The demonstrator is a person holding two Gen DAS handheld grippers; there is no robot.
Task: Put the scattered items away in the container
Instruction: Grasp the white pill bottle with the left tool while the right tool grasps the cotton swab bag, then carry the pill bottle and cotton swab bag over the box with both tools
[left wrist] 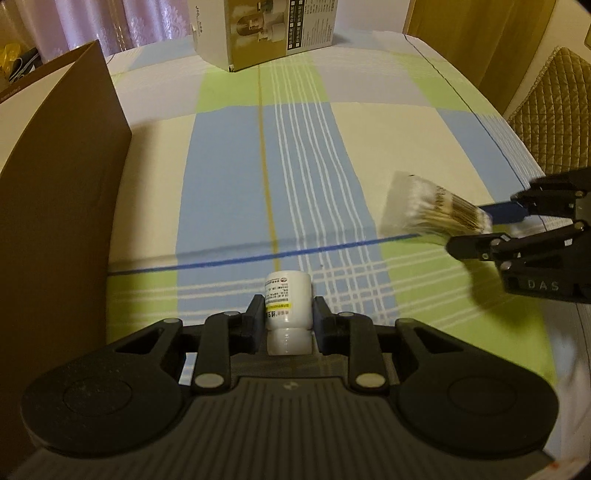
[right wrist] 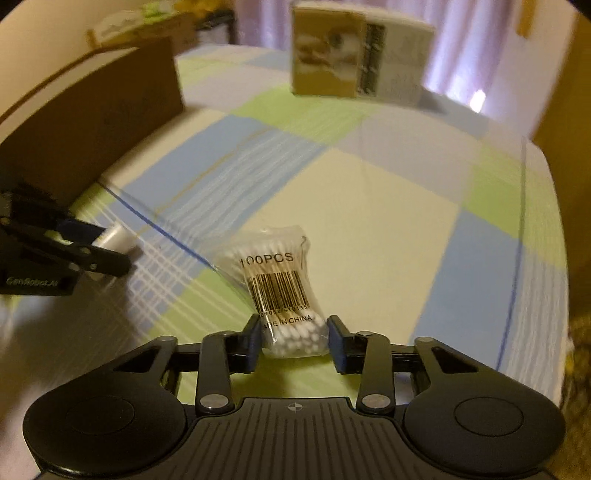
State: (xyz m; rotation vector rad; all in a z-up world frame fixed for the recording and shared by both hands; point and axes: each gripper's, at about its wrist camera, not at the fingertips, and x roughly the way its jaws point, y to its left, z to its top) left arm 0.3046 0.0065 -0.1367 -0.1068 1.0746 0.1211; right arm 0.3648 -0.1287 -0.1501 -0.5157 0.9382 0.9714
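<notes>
1. Nearest the left wrist lens, the left gripper (left wrist: pixel 289 314) is clenched on a small white bottle (left wrist: pixel 288 306), its printed label facing up and its cap toward the camera.
2. Nearest the right wrist lens, the right gripper (right wrist: pixel 291 336) clasps a clear bag of cotton swabs (right wrist: pixel 279 286) marked "100PCS", pinched at its near end.
3. In the left view that bag (left wrist: pixel 432 208) shows at 3 o'clock, held above the checked tablecloth (left wrist: pixel 388 147).
4. A brown cardboard container (left wrist: pixel 55 184) stands at 9 o'clock in the left view, well apart from both held items.
5. A printed product box (left wrist: pixel 266 29) stands at 12 o'clock, at the far end of the table.
</notes>
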